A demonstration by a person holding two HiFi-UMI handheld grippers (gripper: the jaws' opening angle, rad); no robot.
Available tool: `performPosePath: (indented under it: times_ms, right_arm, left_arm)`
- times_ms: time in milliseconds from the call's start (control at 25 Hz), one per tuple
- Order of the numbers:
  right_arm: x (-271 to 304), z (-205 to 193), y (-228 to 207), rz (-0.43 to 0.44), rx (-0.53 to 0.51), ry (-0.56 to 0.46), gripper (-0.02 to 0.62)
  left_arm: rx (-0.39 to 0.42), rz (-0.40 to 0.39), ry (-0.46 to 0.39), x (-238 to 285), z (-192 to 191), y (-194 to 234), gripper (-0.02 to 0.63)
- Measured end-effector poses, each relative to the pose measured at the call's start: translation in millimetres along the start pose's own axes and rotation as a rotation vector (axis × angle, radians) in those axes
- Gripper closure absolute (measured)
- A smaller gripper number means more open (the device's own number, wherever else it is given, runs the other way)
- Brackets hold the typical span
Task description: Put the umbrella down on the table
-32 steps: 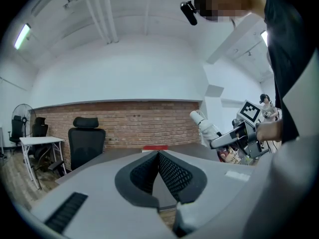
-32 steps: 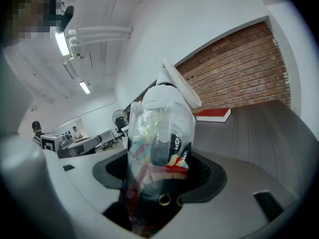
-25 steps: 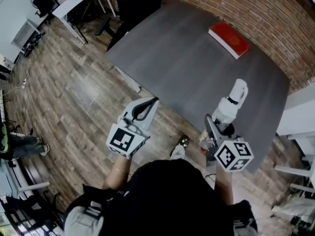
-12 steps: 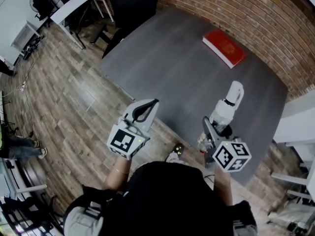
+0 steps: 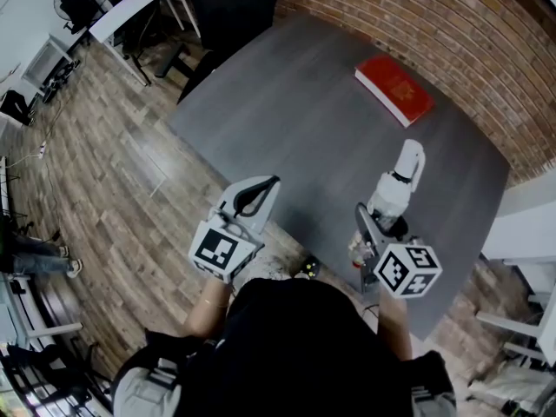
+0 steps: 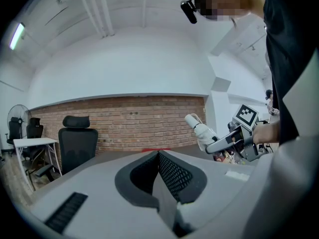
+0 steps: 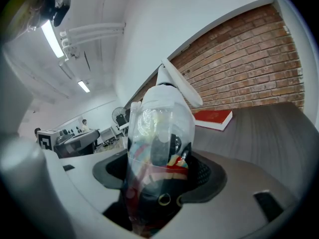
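Observation:
A folded umbrella (image 5: 395,185) in a clear and white sleeve sticks out of my right gripper (image 5: 382,224), which is shut on its lower end. It points forward, slightly down, over the near part of the grey table (image 5: 295,111). In the right gripper view the umbrella (image 7: 159,128) fills the space between the jaws, with coloured fabric showing through the sleeve. My left gripper (image 5: 261,194) hangs shut and empty at the table's near left edge, above the wooden floor. The left gripper view shows the umbrella (image 6: 202,130) and the right gripper (image 6: 234,141) off to the right.
A red book (image 5: 393,89) lies at the table's far side by the brick wall (image 5: 452,33). A black office chair (image 5: 230,3) stands at the table's far left corner, with a white desk (image 5: 130,3) beyond it. White furniture (image 5: 521,224) flanks the table's right.
Both grippers have moved forward towards the table. The umbrella's tip now reaches further over the grey top, and the right gripper keeps its hold on it.

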State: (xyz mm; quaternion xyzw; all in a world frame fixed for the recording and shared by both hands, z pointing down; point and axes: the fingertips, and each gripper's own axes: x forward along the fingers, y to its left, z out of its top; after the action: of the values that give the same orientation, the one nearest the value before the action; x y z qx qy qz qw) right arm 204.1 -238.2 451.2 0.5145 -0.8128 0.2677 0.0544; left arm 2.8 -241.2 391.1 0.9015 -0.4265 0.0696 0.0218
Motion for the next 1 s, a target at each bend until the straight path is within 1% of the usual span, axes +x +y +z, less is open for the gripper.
performPosePath:
  times_ms: [160, 280, 640, 800, 1000]
  right_arm:
    - [15.8, -6.1, -12.1, -0.017, 0.007, 0.033, 0.302]
    - [24.9, -6.6, -12.5, -0.037, 0.016, 0.051, 0.302]
    - [59.1, -2.8, -35.1, -0.109, 0.04, 0.09, 0.302]
    - [73.5, -6.3, -45.6, -0.14, 0.059, 0.117, 0.301]
    - [88.6, -12.1, -59.5, -0.167, 0.077, 0.15, 0.301]
  left_arm:
    - [-0.005, -0.006, 0.015, 9.3, -4.3, 9.3, 0.609]
    - [-0.01, -0.019, 0.025, 17.2, -5.8, 20.5, 0.609]
    - [0.004, -0.088, 0.034, 64.8, 3.2, 52.5, 0.609]
    - [0.017, -0.111, 0.007, 81.9, 4.6, 65.0, 0.609]
    - [0.011, -0.126, 0.011, 98.3, 2.0, 73.9, 0.609]
